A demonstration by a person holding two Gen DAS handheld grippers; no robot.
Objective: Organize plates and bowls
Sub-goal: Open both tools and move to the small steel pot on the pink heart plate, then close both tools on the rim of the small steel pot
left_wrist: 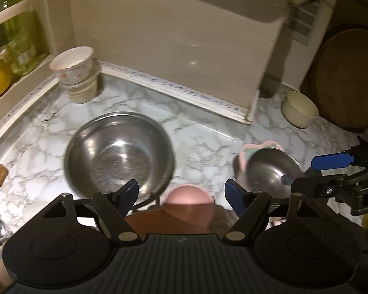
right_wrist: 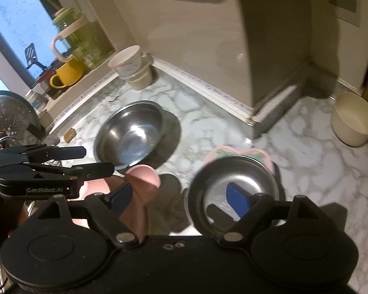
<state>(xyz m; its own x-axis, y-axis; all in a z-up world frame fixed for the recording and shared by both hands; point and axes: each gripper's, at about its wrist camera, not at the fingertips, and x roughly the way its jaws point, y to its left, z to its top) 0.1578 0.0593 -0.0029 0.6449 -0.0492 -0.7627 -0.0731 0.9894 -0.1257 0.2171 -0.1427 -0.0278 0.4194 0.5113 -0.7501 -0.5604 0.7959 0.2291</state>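
Left gripper (left_wrist: 182, 193) jaws apart, nothing clamped; pink bowl (left_wrist: 189, 202) sits between them, big steel bowl (left_wrist: 119, 153) just ahead-left on the marble table (left_wrist: 203, 137). Right gripper (right_wrist: 179, 196) jaws apart over small steel bowl (right_wrist: 233, 186); cream bowl (right_wrist: 353, 118) far ahead-right.

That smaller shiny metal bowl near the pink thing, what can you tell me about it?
The small steel bowl looks like polished stainless metal, round, with a thin rolled rim and an empty, reflective inside. It sits tilted, its far edge resting on a pink and green dish on the marble-patterned counter. The right gripper stands open above it; one blue fingertip shows in front of the bowl's inside, and contact cannot be told. A larger steel bowl stands apart to its left.
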